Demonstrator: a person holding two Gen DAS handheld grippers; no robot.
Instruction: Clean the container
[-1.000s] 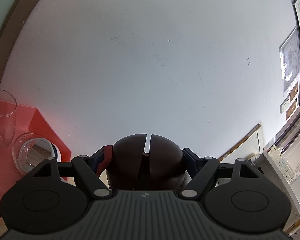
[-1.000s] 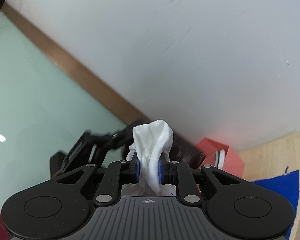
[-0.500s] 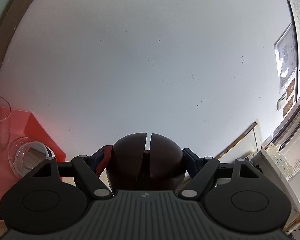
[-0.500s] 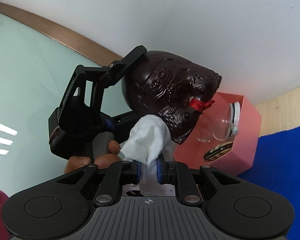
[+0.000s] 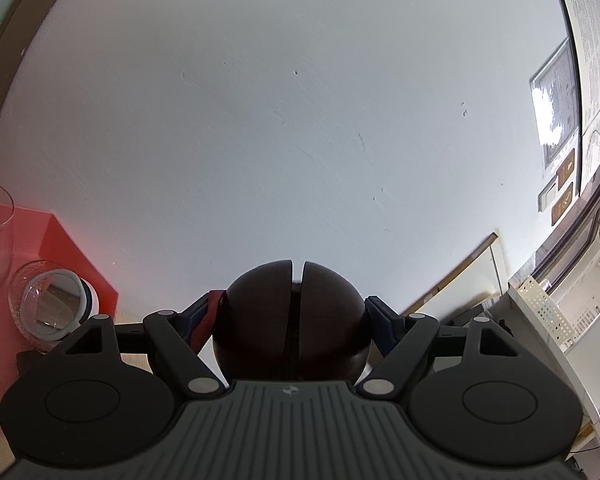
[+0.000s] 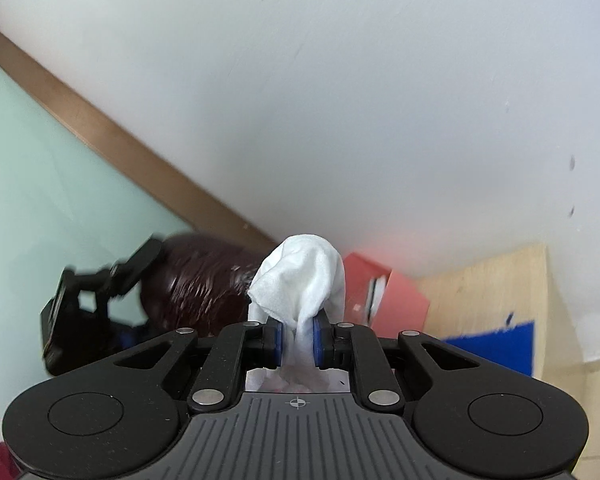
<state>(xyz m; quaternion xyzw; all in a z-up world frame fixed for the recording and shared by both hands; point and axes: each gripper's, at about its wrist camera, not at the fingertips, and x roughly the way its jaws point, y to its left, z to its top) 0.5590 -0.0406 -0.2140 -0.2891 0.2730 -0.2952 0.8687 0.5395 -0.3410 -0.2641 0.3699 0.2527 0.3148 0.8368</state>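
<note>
Left wrist view: the left gripper (image 5: 296, 312) has its fingers clamped on the flanks of the dark brown container (image 5: 292, 316), a rounded vessel with a vertical slot down its near face and a red cord (image 5: 210, 314) at its left side. The container is held aloft, in front of the white wall (image 5: 300, 120). Against the pictures from a second and half a second ago this view is nearly unchanged: same grip, same framing, with only a slight shift of the pink tray (image 5: 72, 240) and the glass jar (image 5: 48, 304) lying in it at the left edge. The hold is therefore steady.

Right wrist view: the right gripper (image 6: 296, 340) is closed on a bunched white cloth (image 6: 300, 280), pinched between its blue pads (image 6: 275, 340). Half a second ago the container filled the centre of this view with the cloth against its embossed side; now the container (image 6: 204, 284) sits lower and to the left, motion-blurred, with the cloth just beside its right edge. Whether cloth and container touch at this instant cannot be told through the blur.

Judgement: the right gripper has swung off the surface, as it stood a second ago. This reads as one stroke of a repeated wiping cycle; cleaning appears under way, not finished.
</note>
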